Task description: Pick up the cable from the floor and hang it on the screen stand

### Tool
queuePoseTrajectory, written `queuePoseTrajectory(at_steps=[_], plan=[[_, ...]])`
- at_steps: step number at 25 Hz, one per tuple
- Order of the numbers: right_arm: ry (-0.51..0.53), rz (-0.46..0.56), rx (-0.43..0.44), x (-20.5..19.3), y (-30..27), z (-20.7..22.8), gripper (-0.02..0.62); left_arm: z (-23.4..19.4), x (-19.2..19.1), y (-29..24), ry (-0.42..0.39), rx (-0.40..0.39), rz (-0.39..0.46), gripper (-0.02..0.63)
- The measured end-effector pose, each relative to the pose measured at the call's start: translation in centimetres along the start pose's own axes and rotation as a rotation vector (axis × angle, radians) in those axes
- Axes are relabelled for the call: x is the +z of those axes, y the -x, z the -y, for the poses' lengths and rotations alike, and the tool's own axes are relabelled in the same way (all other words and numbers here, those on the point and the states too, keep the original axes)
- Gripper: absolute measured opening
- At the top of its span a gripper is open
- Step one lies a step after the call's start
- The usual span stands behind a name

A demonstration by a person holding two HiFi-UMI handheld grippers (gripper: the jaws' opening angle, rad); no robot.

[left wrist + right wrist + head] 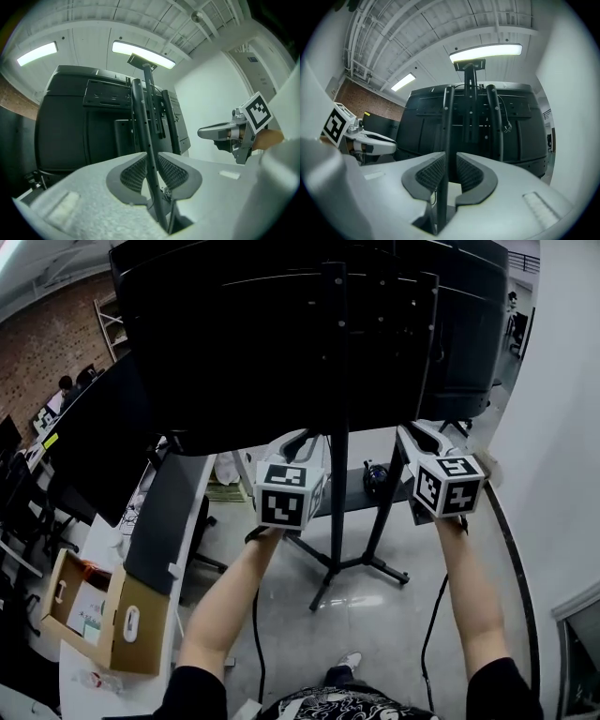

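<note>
The left gripper [151, 161] and right gripper [451, 164] stand narrowly parted, holding nothing, and the thin black cable [506, 123] seemingly hangs on the black metal screen stand [469, 117], so ease the 2 clear without snagging it.

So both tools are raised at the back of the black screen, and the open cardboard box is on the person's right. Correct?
No. The cardboard box is on the person's left, at the lower left of the head view. The rest stands: the left tool and the right tool are both raised at the back of the black screen.
</note>
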State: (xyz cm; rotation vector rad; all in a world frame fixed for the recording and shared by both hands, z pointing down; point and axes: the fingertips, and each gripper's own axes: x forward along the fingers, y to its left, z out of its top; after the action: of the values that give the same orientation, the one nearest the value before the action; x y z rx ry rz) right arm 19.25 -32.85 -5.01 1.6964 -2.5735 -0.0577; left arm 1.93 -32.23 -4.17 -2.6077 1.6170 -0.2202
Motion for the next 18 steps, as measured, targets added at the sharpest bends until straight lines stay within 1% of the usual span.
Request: queuePoseTrajectory(at_steps=[4,8,9,10,11,14,18], plan=[[-0.003,-0.010,0.008,-0.5,2.7,-5.0,0.053,1.3,-2.3,4.0,0.018,-0.024,-0.015,0.077],[-0.012,-0.014,0.008,-1.3,5.6,-9.8,0.006,3.3,-4.4,7.6,0.064,-0.059,-0.031,0.075],[-0.018,-0.016,0.010,-1.6,6.2,-11.0,0.006,3.7,-4.8,8.5,0.076,-0.061,-0.032,0.056],[-0.022,-0.020,0.012,-1.9,6.9,-12.2,0.006,4.0,-5.1,9.4,0.088,-0.063,-0.029,0.012],[-0.026,-0.025,0.012,-2.1,7.5,-13.4,0.006,4.4,-5.3,10.2,0.098,-0.067,-0.025,0.000],[-0.037,-0.043,0.006,-3.0,9.3,-15.8,0.006,5.8,-5.8,12.2,0.120,-0.089,-0.021,0.000],[-0.050,-0.060,-0.022,-4.3,11.5,-17.5,0.006,7.8,-6.2,14.1,0.131,-0.119,-0.013,0.000]])
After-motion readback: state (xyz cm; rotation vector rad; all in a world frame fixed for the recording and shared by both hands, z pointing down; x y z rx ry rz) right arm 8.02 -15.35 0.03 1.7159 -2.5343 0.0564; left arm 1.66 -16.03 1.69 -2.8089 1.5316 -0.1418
